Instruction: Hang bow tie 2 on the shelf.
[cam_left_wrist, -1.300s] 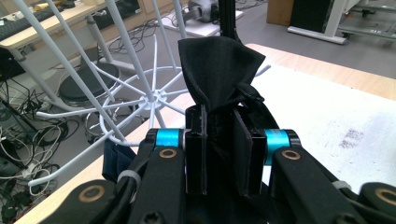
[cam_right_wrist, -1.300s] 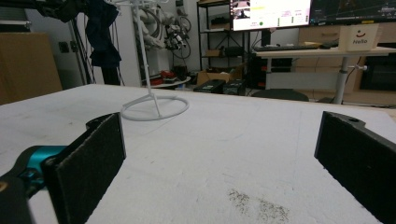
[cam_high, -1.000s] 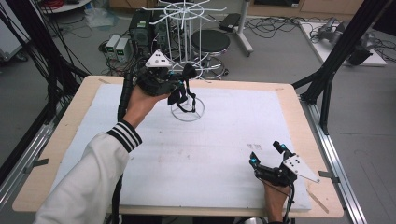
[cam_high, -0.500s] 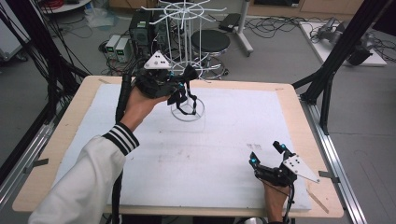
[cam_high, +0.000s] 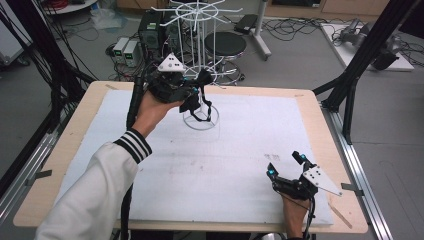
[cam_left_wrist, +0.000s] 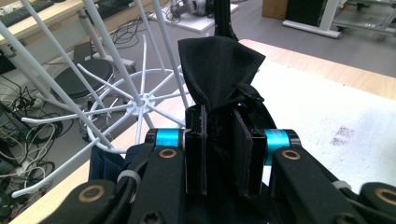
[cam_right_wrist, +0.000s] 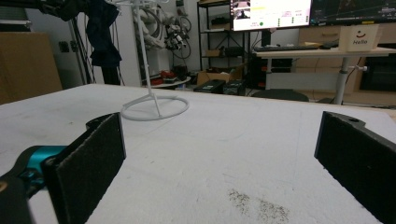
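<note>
The left gripper (cam_high: 192, 95) holds a black cloth (cam_left_wrist: 219, 79) pinched between its jaws, up beside the white wire rack (cam_high: 200, 60) near the far edge of the surface (cam_high: 75, 130). The right gripper (cam_high: 287, 172) rests low at the near right corner, jaws spread wide with nothing between them. Bare white padding lies between the two, well apart.

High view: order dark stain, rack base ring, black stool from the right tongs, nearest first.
From the right tongs:
1. Dark stain on the mat, just ahead of them.
2. Rack base ring, mid-table toward the far edge, to the left.
3. Black stool, on the floor past the table's far edge.
</note>
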